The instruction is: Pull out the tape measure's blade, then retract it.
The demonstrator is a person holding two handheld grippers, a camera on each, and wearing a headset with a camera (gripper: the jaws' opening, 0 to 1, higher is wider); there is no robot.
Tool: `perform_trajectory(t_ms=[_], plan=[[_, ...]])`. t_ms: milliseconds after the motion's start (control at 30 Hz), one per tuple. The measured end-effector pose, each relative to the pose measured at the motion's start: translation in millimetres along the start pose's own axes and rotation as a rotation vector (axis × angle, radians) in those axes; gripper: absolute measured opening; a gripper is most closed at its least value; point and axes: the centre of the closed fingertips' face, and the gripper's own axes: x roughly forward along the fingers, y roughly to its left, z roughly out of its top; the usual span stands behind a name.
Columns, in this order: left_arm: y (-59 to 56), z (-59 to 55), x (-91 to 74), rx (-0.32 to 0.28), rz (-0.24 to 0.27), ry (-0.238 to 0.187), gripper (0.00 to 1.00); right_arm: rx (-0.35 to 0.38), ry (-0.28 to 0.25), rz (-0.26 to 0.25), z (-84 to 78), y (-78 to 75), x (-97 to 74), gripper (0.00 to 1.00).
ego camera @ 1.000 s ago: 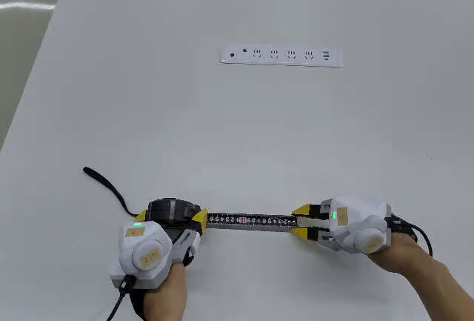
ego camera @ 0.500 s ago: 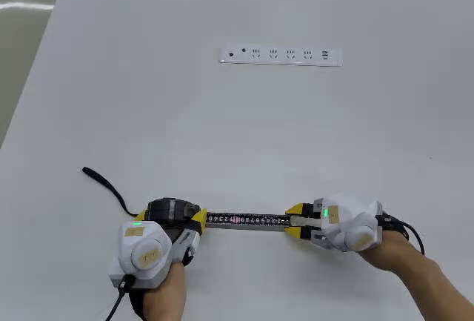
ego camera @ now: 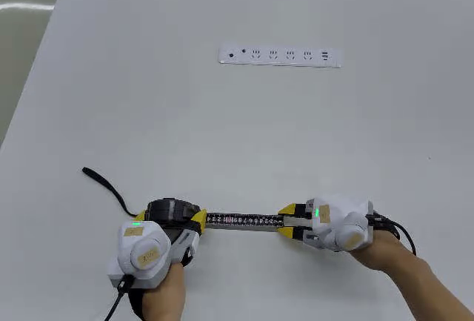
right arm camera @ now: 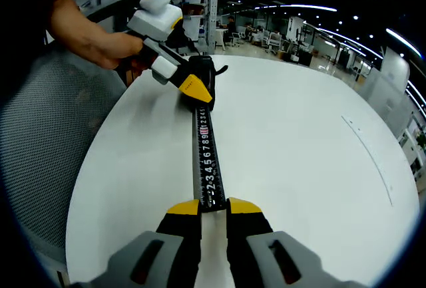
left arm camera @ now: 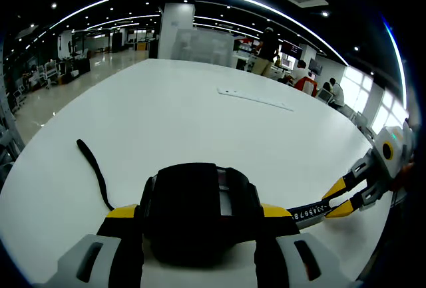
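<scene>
jaws, left gripper [left arm camera: 198, 211]: clamped around the black tape measure [ego camera: 170, 210], which sits on the tabletop [ego camera: 222, 136]
jaws, right gripper [right arm camera: 213, 207]: pinching the tip of the blade [right arm camera: 208, 161]
blade: drawn out straight between both grippers, low along the tabletop
strap [ego camera: 104, 184]: lies left of the tape measure
power strip [ego camera: 280, 55]: well apart, farther back

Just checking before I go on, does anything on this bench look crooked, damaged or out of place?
Nothing stands out. The blade runs straight and flat from the tape measure in the left gripper to the right gripper; the power strip lies flat beyond.
</scene>
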Motion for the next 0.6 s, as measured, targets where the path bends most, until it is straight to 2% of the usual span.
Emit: perform_trajectory(t_ms=[600], plan=[[0.9,-0.5,-0.1,-0.004,-0.004,0.003,0.65,0.000,-0.017,0.011,19.2,2.0,21.2,0.11]])
